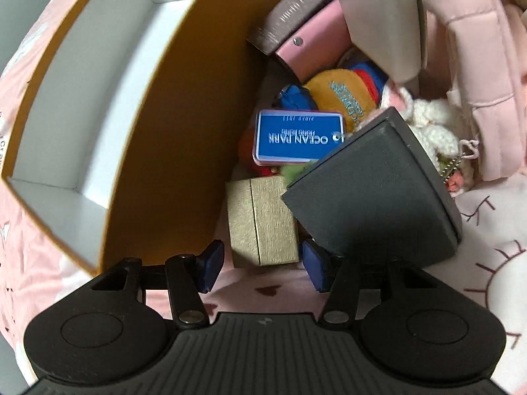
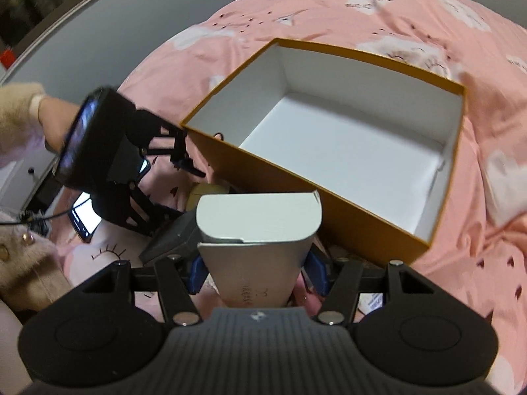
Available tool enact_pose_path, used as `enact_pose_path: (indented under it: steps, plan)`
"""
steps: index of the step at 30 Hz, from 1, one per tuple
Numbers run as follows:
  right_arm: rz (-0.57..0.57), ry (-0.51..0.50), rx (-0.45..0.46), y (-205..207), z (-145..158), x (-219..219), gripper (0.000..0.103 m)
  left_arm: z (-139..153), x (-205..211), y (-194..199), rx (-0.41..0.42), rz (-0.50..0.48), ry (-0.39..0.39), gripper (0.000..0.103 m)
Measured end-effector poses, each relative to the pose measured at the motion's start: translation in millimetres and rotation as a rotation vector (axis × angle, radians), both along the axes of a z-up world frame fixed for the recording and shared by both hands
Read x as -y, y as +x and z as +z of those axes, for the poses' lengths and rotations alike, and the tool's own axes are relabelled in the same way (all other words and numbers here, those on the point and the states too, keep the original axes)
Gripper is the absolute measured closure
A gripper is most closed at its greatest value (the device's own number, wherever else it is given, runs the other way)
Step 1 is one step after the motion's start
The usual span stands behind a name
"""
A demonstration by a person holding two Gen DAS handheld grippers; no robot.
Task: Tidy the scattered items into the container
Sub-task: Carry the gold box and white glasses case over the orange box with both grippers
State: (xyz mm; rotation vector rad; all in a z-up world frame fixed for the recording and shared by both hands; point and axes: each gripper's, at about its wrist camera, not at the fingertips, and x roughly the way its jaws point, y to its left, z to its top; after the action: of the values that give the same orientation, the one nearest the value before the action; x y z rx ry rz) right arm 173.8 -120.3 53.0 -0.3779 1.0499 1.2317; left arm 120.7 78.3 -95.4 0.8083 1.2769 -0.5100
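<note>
An open orange box [image 2: 362,51] with a white inside lies on the pink bedspread; its orange wall [image 1: 164,138] fills the left of the left wrist view. My left gripper [image 1: 263,265] points down, open, its blue pads either side of the near end of a small gold box [image 1: 262,217], with a sliver of gap on the left. A black box [image 1: 372,194] leans against it, and a blue tin [image 1: 298,136] lies behind. My right gripper [image 2: 255,271] is shut on a silver-white box [image 2: 257,230], held above the pile beside the orange box.
Beyond the tin lie a brown box [image 1: 296,10], a pink box [image 1: 316,46], an orange plush [image 1: 339,95] and a white knitted toy [image 1: 434,125]. A pink padded bag [image 1: 477,65] is at the right. A lit phone [image 2: 84,220] and beige plush [image 2: 23,256] lie left.
</note>
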Motion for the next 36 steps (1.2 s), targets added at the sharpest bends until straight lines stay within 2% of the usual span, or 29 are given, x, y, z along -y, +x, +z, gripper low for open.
enact_pose_path:
  steps: [1, 8, 14, 19, 21, 23, 25, 28, 32, 36]
  plan:
    - [-0.008, 0.004, -0.001, -1, -2, -2, 0.041, -1, 1, 2, -0.008, 0.009, -0.002, 0.050]
    - [-0.052, 0.044, -0.006, 2, 2, -4, 0.041, 13, -1, 7, 0.010, 0.112, -0.048, 0.051]
    - [-0.074, 0.097, 0.038, 3, 19, -5, 0.040, 50, -2, 6, 0.080, 0.205, -0.086, 0.051]
    - [-0.083, 0.137, 0.071, 3, 37, -6, 0.041, 87, 3, 7, 0.131, 0.238, -0.104, 0.051]
    - [-0.093, 0.152, 0.078, 4, 46, -5, 0.041, 106, 3, 10, 0.159, 0.245, -0.120, 0.051]
    - [-0.105, 0.166, 0.088, 7, 54, -6, 0.041, 118, -3, -21, 0.191, 0.256, -0.150, 0.051]
    - [-0.117, 0.178, 0.107, 9, 65, -3, 0.041, 140, -3, -27, 0.230, 0.258, -0.174, 0.051]
    - [-0.144, 0.191, 0.139, 16, 77, -6, 0.041, 154, 1, -32, 0.303, 0.276, -0.208, 0.052]
    - [-0.182, 0.184, 0.150, 34, 84, -18, 0.041, 173, -11, -19, 0.388, 0.311, -0.231, 0.052]
    - [-0.193, 0.114, 0.138, 55, 72, -39, 0.041, 173, -12, 0, 0.443, 0.345, -0.242, 0.052]
